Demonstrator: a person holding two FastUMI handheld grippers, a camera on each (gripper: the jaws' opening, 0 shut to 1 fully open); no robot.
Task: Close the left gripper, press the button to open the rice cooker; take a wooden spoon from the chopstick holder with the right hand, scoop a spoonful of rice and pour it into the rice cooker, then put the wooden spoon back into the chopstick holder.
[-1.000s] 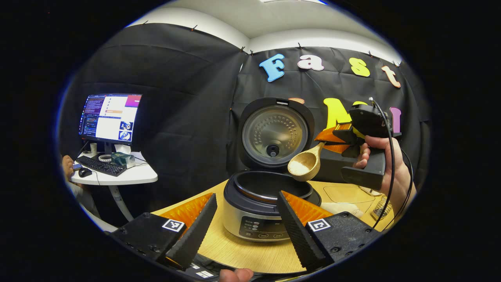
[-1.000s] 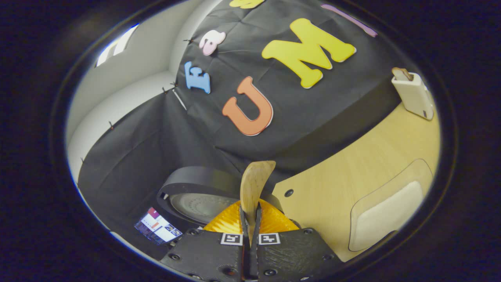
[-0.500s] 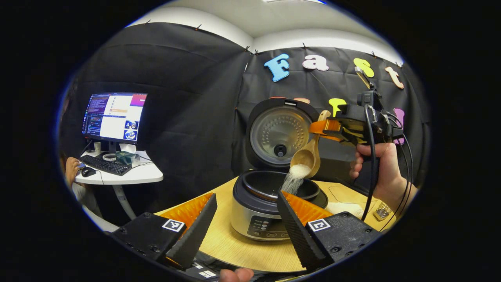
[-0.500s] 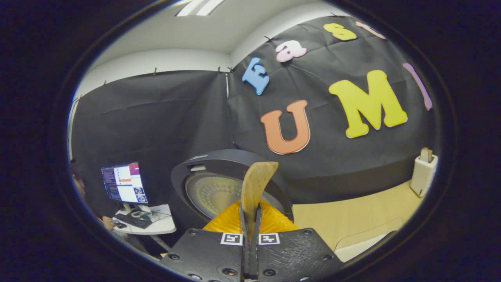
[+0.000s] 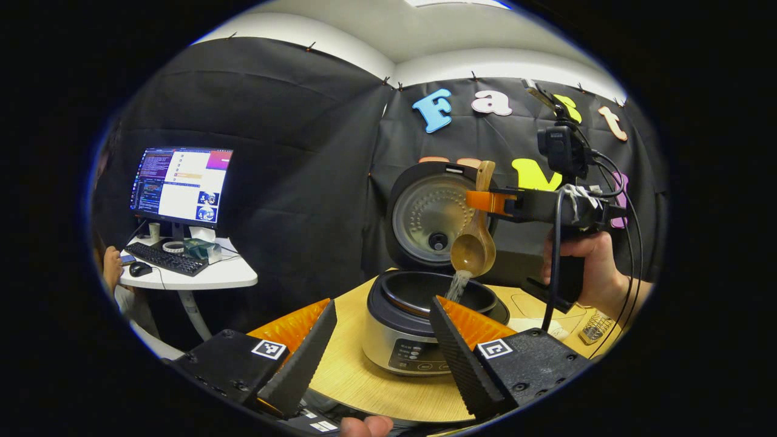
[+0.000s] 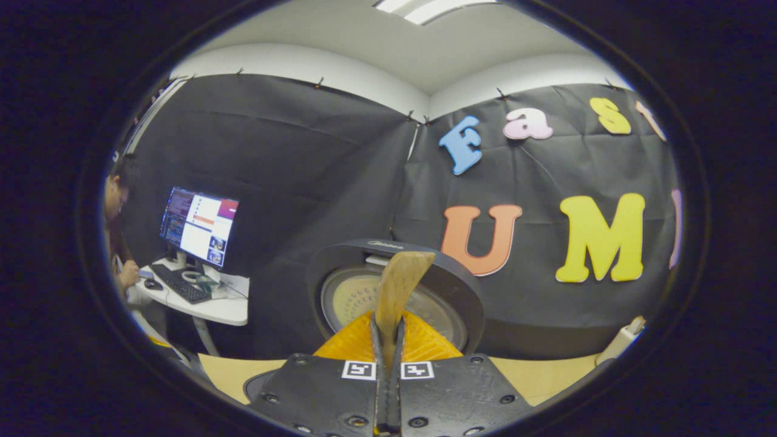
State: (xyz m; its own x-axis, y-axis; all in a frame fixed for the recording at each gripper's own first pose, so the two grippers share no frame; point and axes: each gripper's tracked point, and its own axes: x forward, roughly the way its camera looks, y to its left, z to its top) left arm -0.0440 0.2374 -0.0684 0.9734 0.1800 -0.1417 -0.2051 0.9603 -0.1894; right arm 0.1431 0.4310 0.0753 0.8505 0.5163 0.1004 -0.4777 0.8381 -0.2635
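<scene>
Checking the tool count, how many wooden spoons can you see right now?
1: the light brown wooden spoon, clamped in the right gripper, tipped over the open silver rice cooker. Others may be hidden.

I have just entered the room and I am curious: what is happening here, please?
A person holds a gripper in each hand. The right gripper is shut on a wooden spoon, tipped bowl-down over the open rice cooker, and rice is falling into its pot. The left gripper is open and hangs in front of the cooker, holding nothing. The lid stands upright.
</scene>
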